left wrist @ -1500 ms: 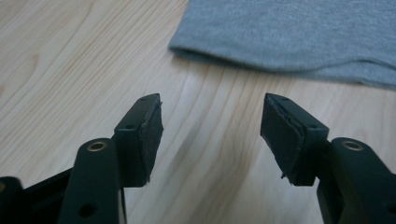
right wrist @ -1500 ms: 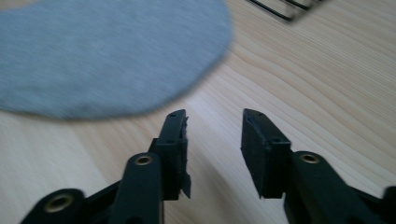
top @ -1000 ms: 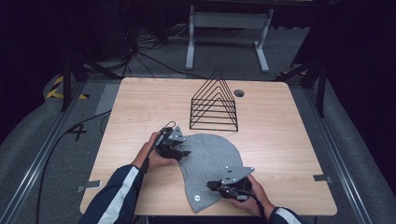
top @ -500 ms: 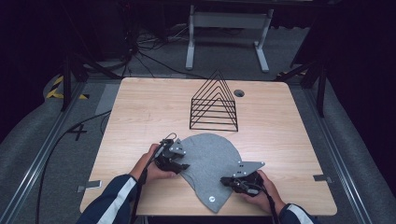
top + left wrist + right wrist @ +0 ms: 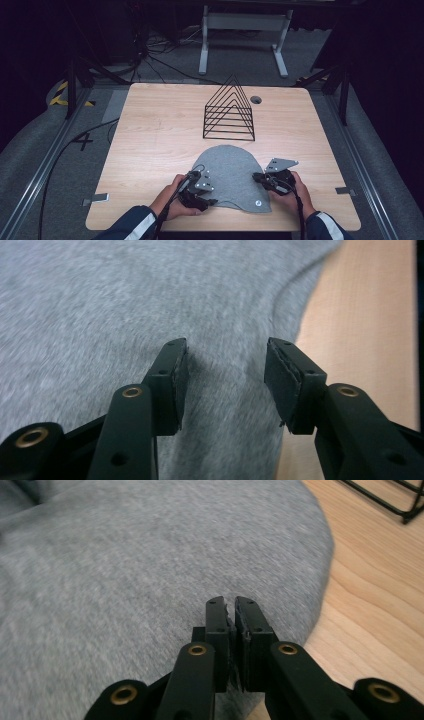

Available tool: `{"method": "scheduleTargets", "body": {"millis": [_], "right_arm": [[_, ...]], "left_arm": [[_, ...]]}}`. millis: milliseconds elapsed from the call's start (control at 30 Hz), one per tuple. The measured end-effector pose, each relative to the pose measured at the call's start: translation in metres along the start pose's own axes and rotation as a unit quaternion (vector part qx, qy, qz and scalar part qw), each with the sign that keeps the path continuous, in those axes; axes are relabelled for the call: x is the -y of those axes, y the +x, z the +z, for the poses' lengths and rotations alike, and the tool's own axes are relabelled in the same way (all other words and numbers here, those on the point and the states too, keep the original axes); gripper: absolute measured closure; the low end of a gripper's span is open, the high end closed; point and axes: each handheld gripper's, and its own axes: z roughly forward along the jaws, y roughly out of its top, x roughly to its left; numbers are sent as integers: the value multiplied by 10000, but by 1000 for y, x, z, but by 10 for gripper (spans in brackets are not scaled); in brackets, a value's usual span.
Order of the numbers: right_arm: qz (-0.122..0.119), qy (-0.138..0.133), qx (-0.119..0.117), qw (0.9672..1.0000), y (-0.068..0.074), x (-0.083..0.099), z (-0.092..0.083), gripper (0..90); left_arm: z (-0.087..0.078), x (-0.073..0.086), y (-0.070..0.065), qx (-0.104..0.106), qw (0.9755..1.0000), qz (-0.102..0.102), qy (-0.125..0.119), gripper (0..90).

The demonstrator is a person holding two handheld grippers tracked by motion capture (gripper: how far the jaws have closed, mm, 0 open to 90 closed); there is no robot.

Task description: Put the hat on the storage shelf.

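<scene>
Left gripper (image 5: 225,375) moved nearer, fingers spread; right gripper (image 5: 232,625) pinching grey cloth (image 5: 230,172).

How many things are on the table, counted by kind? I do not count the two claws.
Grey cloth piece: 1
Black wire rack: 1
Total: 2
</scene>
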Motion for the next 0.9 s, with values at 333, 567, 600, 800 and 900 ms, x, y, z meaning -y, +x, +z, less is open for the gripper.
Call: {"method": "scheduleTargets", "body": {"millis": [333, 567, 600, 800, 900], "right_arm": [[303, -247, 179, 9991, -15, -9, -8, 575], [637, 65, 66, 9979, -32, -22, 10, 417], [635, 139, 38, 9979, -33, -23, 13, 399], [628, 303, 40, 9976, -35, -25, 23, 369], [430, 240, 84, 9988, -34, -25, 26, 363]], "left_arm": [[-26, 1, 28, -565, 9962, -405, -526, 368], [-24, 10, 79, -1036, 9894, -970, -322, 292], [-24, 11, 84, -980, 9888, -1060, -380, 286], [-11, 13, 104, -965, 9883, -1176, -141, 283], [-8, 11, 107, -941, 9896, -1074, -174, 254]]}}
